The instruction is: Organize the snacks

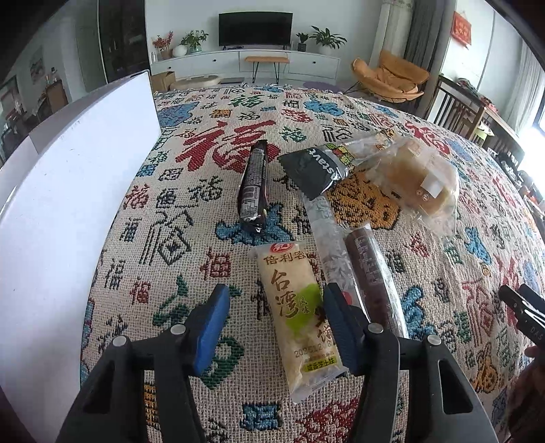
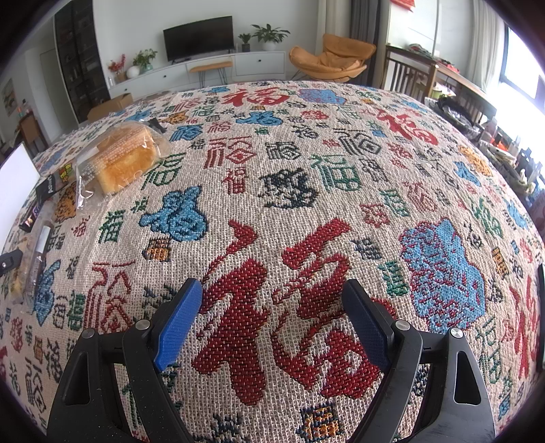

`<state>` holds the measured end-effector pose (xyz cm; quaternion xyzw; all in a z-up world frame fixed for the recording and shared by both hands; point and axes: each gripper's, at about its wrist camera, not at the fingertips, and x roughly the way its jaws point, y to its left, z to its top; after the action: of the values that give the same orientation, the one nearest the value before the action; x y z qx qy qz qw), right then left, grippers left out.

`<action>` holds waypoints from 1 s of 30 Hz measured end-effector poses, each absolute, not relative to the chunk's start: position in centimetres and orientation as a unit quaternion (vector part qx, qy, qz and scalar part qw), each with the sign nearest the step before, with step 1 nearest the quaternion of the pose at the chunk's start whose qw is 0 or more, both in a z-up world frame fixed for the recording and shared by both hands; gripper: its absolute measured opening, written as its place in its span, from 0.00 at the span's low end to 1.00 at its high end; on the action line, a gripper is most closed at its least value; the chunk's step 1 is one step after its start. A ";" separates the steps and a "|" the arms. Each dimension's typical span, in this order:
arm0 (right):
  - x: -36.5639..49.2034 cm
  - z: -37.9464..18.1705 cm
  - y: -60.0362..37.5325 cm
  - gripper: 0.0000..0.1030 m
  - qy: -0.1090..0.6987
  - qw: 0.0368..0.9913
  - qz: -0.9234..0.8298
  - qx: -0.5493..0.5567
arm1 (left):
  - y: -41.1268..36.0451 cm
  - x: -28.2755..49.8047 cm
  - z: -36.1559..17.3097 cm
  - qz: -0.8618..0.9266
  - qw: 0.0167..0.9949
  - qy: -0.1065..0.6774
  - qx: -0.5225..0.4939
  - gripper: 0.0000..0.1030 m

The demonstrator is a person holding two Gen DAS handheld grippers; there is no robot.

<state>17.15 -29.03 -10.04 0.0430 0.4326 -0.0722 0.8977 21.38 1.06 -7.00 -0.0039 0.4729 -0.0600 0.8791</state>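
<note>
In the left wrist view my left gripper (image 1: 272, 296) is open, its blue pads on either side of a cream and green pastry packet (image 1: 296, 313) lying on the patterned cloth (image 1: 170, 238). Beside it lie a long brown bar in clear wrap (image 1: 369, 276), a dark wrapped bar (image 1: 253, 184), a black packet (image 1: 315, 168) and bagged bread (image 1: 422, 177). My right gripper (image 2: 270, 293) is open and empty above bare cloth (image 2: 306, 170); it also shows at the right edge of the left wrist view (image 1: 524, 310). The bread (image 2: 124, 156) sits far left in the right wrist view.
A white box (image 1: 68, 191) stands on the left of the cloth, and its corner shows in the right wrist view (image 2: 17, 173). Behind the table are a TV (image 1: 255, 29), plants, an orange chair (image 1: 391, 75) and wooden chairs (image 2: 408, 75).
</note>
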 end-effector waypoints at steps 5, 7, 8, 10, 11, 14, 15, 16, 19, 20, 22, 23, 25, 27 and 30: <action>17.2 -10.1 -29.0 0.84 0.433 0.898 -0.072 0.043 | -0.3 21.3 -7.8 -0.075 0.870 0.485 0.050 0.56; 17.2 -10.1 -29.0 0.84 0.433 0.898 -0.072 0.043 | -0.1 21.4 -7.5 -0.075 0.869 0.487 0.037 0.37; 17.2 -10.1 -29.0 0.84 0.433 0.898 -0.072 0.043 | 0.1 21.4 -7.4 -0.068 0.870 0.487 0.039 0.28; 17.2 -10.1 -29.0 0.84 0.433 0.898 -0.072 0.043 | 0.7 21.0 -7.1 -0.080 0.866 0.493 0.022 0.28; 17.2 -10.1 -29.0 0.84 0.433 0.898 -0.072 0.043 | 1.1 20.3 -6.9 -0.086 0.865 0.493 0.015 0.28; 17.2 -10.1 -29.0 0.84 0.433 0.898 -0.072 0.043 | 2.4 17.6 -6.2 -0.094 0.865 0.492 0.019 0.28; 17.2 -10.1 -29.0 0.84 0.433 0.898 -0.072 0.043 | 2.9 16.8 -5.9 -0.096 0.866 0.491 0.016 0.28; 17.2 -10.1 -29.0 0.84 0.433 0.898 -0.072 0.043 | 3.4 15.9 -5.7 -0.096 0.867 0.489 0.012 0.28; 17.2 -10.1 -29.0 0.84 0.433 0.898 -0.072 0.043 | 4.9 14.6 -5.4 -0.087 0.876 0.474 0.000 0.34; 17.2 -10.1 -29.0 0.84 0.433 0.898 -0.072 0.043 | 5.2 14.6 -5.5 -0.081 0.881 0.466 0.002 0.49; 17.2 -10.1 -29.0 0.84 0.433 0.898 -0.072 0.043 | 5.5 15.0 -5.9 -0.066 0.887 0.457 0.004 0.73; 17.2 -10.1 -29.1 0.84 0.433 0.898 -0.072 0.043 | 5.6 15.2 -6.2 -0.064 0.891 0.449 0.001 0.75; 17.2 -10.1 -29.1 0.84 0.433 0.898 -0.072 0.043 | 5.5 15.7 -7.3 -0.061 0.890 0.452 0.011 0.75; 17.2 -10.1 -29.1 0.84 0.433 0.898 -0.072 0.043 | 5.3 15.8 -8.2 -0.056 0.893 0.445 0.029 0.77; 17.2 -10.1 -29.1 0.84 0.433 0.898 -0.072 0.043 | 5.3 15.7 -8.2 -0.053 0.895 0.443 0.029 0.80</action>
<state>17.22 -29.05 -10.12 0.0431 0.4328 -0.0725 0.8975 15.71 5.30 -8.25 0.0285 0.4427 -0.0528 0.8946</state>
